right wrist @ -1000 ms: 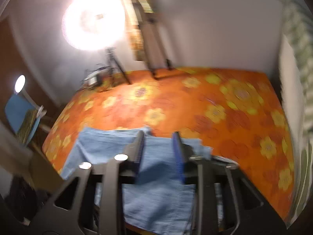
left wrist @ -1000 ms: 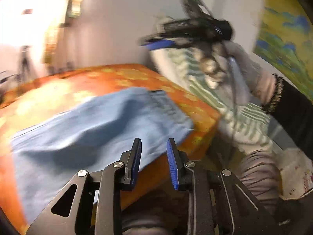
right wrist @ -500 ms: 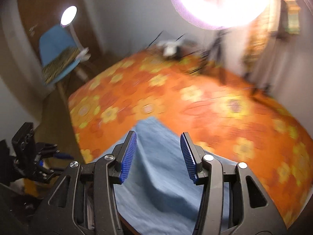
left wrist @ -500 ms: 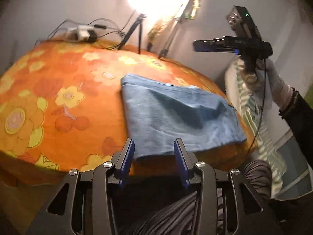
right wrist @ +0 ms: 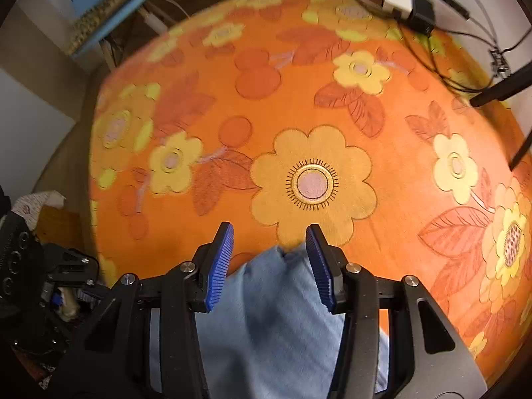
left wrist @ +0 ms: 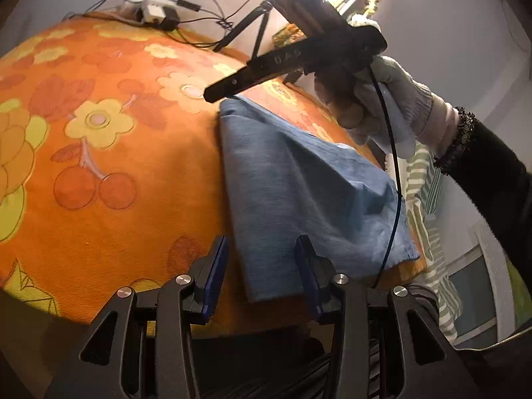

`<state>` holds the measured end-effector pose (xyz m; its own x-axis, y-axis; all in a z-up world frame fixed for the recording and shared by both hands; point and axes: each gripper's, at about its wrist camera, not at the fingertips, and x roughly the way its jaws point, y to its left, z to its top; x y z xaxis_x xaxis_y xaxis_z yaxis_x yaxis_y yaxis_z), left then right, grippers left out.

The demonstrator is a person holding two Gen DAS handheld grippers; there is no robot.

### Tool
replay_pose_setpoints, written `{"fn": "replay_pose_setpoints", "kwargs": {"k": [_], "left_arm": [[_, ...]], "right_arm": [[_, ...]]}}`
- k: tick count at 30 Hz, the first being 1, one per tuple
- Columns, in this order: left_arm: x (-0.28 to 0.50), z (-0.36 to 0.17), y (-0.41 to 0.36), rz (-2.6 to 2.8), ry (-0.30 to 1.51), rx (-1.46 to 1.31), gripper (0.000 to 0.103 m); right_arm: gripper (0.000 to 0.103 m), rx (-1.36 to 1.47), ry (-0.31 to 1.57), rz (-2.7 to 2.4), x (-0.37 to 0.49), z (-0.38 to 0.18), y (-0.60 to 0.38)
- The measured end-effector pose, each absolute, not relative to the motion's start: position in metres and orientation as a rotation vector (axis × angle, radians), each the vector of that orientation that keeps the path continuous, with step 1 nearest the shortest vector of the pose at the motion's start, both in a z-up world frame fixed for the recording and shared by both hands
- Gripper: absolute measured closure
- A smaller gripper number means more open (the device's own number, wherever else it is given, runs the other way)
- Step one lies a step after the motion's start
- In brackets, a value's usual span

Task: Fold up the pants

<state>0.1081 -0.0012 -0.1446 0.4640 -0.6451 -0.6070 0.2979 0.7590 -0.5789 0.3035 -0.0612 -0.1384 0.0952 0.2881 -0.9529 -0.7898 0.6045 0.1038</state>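
— Since the earlier frames both grippers are sitting lower and nearer the cloth; half a second back the right gripper was hanging high above the folded pants, and now it is reaching down at their far end.

— What is the left wrist view giving us?

— The left gripper [left wrist: 262, 271] is hovering at the near edge of the bed [left wrist: 99, 166], its blue pads partly apart with nothing pinched; the near corner of the pants [left wrist: 299, 183] is lying beyond and below the gap. The pants are lying folded as a blue strip on the orange flowered cover, running from that edge toward the far side. The right gripper [left wrist: 212, 94] is showing from the side here, held in a gloved hand [left wrist: 382, 99], its tip just over the strip's far corner.

— Can you tell from there how its jaws are standing?

— Not from that angle. The right wrist view is settling it: the right gripper [right wrist: 269, 249] is looking steeply down, pads partly apart, the pants' [right wrist: 276, 299] end lying under the gap and untouched by either pad.

— Anything only one view is showing?

— Only the right view is catching the blue chair [right wrist: 106, 3] beside the bed; both are showing the white adapter with cables [right wrist: 399, 0] at the far edge.

— Containers?

— None that I can make out.
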Motion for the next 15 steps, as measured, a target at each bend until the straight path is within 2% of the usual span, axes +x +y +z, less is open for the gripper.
{"fn": "replay_pose_setpoints", "kwargs": {"k": [6, 9, 15], "left_arm": [[0.111, -0.146, -0.002, -0.620, 0.922, -0.418, 0.063], [0.111, -0.145, -0.008, -0.626, 0.915, -0.388, 0.063], [0.109, -0.144, -0.019, -0.620, 0.912, -0.334, 0.064]], "right_arm": [[0.058, -0.544, 1.285, 0.846, 0.305, -0.150, -0.059], [0.077, -0.551, 1.298, 0.855, 0.300, -0.147, -0.061], [0.097, -0.591, 1.244, 0.825, 0.289, -0.139, -0.063]]}}
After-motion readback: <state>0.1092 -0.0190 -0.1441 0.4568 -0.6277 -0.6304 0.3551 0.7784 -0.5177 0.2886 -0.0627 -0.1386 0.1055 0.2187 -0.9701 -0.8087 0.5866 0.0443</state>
